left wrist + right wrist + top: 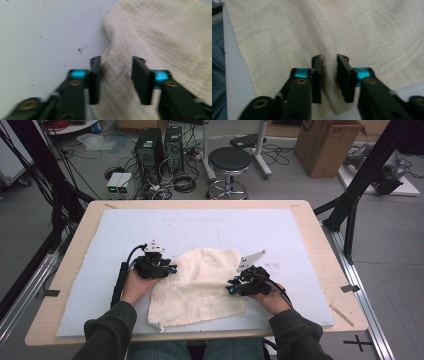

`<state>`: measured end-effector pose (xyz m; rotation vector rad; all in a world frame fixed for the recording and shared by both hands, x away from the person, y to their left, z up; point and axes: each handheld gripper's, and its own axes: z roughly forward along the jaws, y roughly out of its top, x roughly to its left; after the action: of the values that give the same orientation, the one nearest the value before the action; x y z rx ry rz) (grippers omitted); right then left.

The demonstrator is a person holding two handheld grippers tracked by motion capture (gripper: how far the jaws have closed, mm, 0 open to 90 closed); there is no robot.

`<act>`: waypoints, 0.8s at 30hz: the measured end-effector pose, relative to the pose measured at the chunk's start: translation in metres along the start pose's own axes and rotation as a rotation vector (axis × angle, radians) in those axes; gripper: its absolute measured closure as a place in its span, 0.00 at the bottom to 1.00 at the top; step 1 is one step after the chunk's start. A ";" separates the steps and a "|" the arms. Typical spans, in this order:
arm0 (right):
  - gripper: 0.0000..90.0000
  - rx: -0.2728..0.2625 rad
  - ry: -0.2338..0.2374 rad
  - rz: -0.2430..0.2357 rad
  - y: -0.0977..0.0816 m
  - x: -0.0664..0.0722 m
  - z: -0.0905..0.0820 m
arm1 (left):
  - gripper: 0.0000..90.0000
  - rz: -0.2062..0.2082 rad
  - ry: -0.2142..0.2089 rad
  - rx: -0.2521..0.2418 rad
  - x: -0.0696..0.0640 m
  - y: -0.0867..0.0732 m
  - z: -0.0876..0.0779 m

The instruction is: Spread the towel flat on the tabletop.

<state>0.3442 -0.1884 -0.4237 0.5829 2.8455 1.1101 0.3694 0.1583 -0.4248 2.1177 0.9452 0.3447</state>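
A cream crinkled cloth point(197, 285) lies rumpled on the pale blue mat point(200, 225) near the table's front edge. My left gripper point(172, 268) is at the cloth's left edge. In the left gripper view its jaws point(116, 60) stand on either side of a raised fold of the cloth point(162, 32), which fills the gap between them. My right gripper point(230, 287) is at the cloth's right side. In the right gripper view its jaws point(329, 57) stand close together, with a ridge of the cloth point(362, 32) pinched between them.
The wooden table's rim point(325, 240) frames the mat. Beyond the far edge on the floor are a black stool point(229, 162), computer towers point(150, 150) with cables and a cardboard box point(325, 145). Black frame posts point(360, 180) stand at both sides.
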 end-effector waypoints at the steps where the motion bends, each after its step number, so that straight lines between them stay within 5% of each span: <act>1: 0.93 0.006 0.006 -0.004 -0.001 0.001 -0.001 | 0.93 0.004 -0.002 -0.003 -0.003 0.001 -0.002; 7: 0.94 -0.024 0.030 -0.018 -0.010 0.016 -0.021 | 0.92 0.078 -0.057 0.002 -0.034 0.003 -0.015; 11: 0.76 -0.047 0.099 -0.021 -0.019 0.027 -0.028 | 0.78 0.152 -0.149 0.057 -0.058 -0.004 -0.010; 13: 0.75 -0.105 0.109 -0.022 -0.017 0.030 -0.036 | 0.73 0.178 -0.174 0.071 -0.065 -0.009 -0.006; 18: 0.74 -0.153 0.010 0.023 -0.005 0.016 -0.040 | 0.72 0.162 -0.209 0.086 -0.066 -0.014 -0.001; 24: 0.75 -0.007 -0.086 0.080 -0.007 -0.005 -0.007 | 0.65 0.112 -0.257 0.039 -0.058 -0.009 -0.010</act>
<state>0.3449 -0.1996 -0.4240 0.7320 2.7673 1.0782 0.3200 0.1259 -0.4209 2.1921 0.6911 0.1066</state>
